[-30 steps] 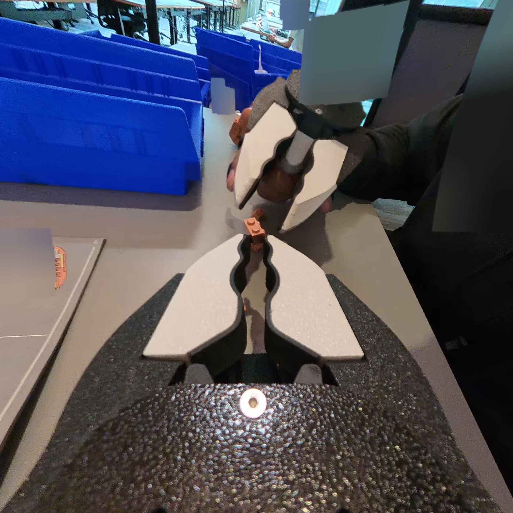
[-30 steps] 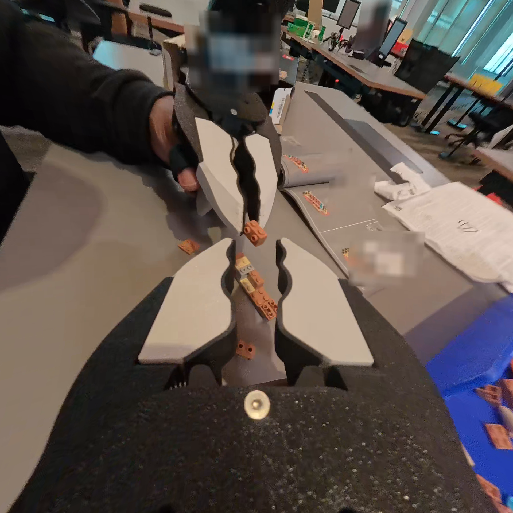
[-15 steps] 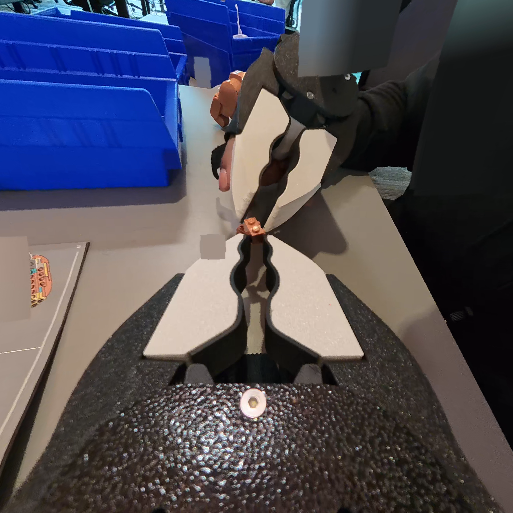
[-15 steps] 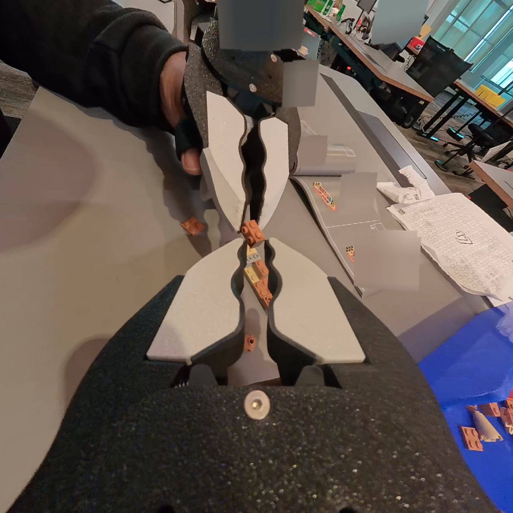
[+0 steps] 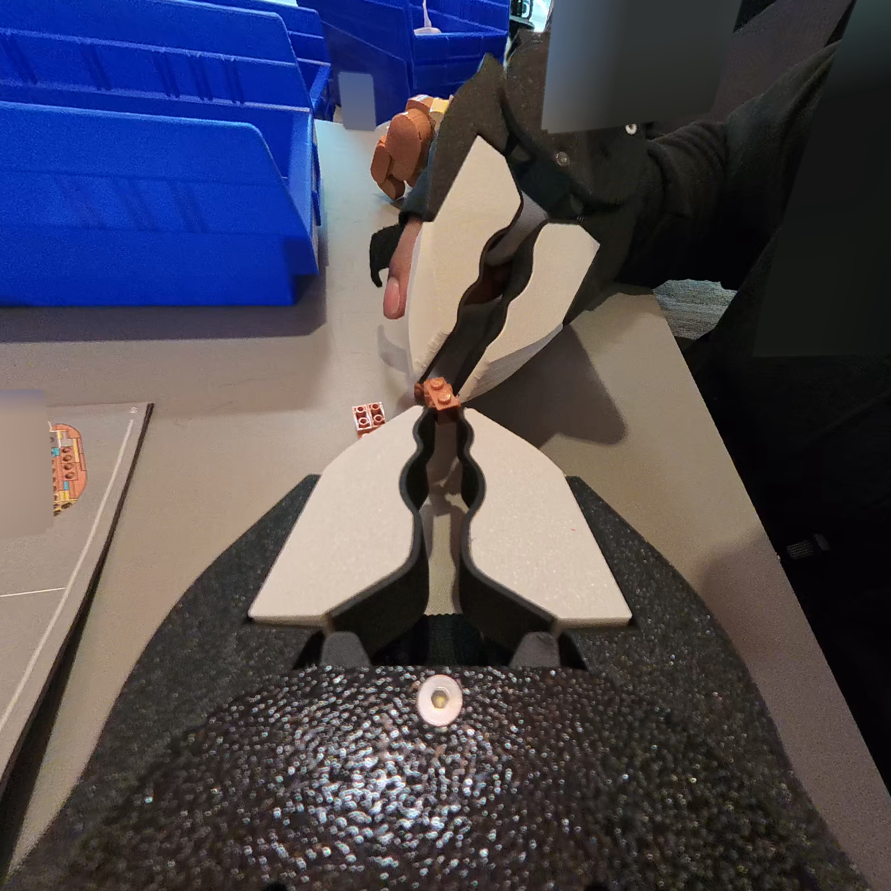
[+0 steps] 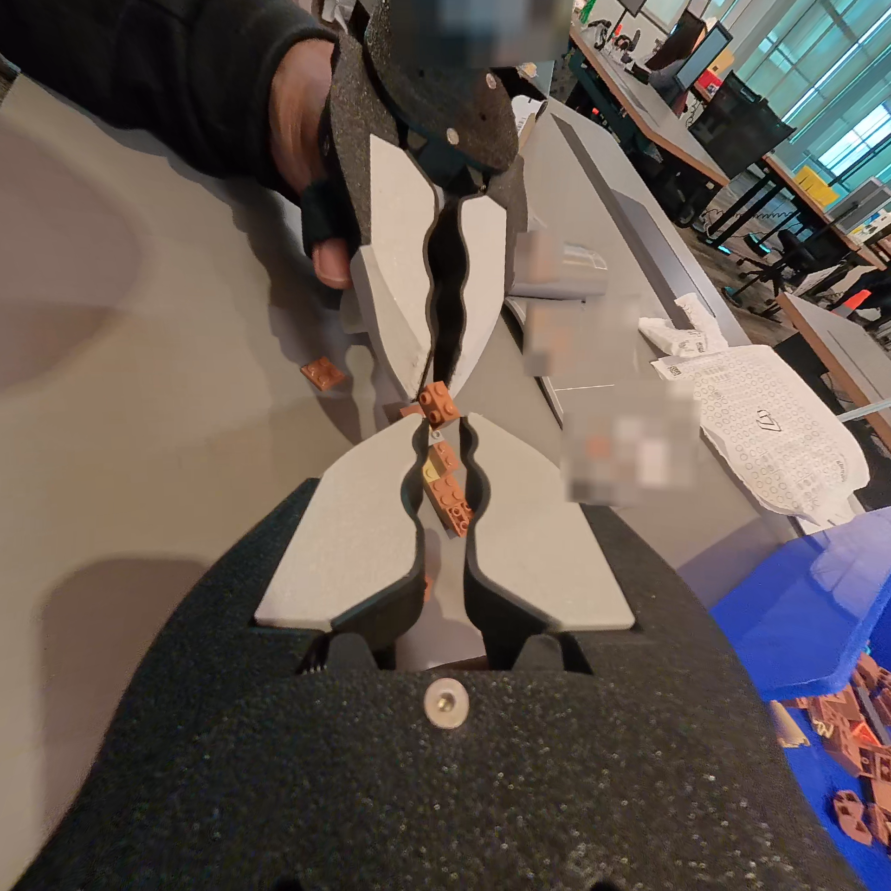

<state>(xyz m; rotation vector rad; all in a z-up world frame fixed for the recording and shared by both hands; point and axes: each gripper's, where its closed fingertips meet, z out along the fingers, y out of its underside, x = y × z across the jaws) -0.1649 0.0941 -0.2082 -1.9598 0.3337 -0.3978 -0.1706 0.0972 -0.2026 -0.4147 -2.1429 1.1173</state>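
The two grippers meet tip to tip above the grey table [image 5: 627, 434], both at one small brown stud brick [image 5: 438, 399].

- Left gripper [image 5: 441, 418]: fingers nearly together, clamped on the lower part of the brick, studs facing up and toward the other tool.
- Right gripper [image 6: 443, 420]: fingers narrowly set with their tips at the same brick [image 6: 438, 404]; contact is probable, but whether its pads press cannot be told.
- Likely reason for the opposed grip — one tool steadies the piece while the other aligns it.

Below the right fingers lies a brown-and-tan brick strip [image 6: 446, 487]. A loose brown plate [image 5: 369, 418] sits just beside the left fingertip. Blue bins [image 5: 144, 202] and an instruction booklet [image 5: 72, 506] stand well apart.
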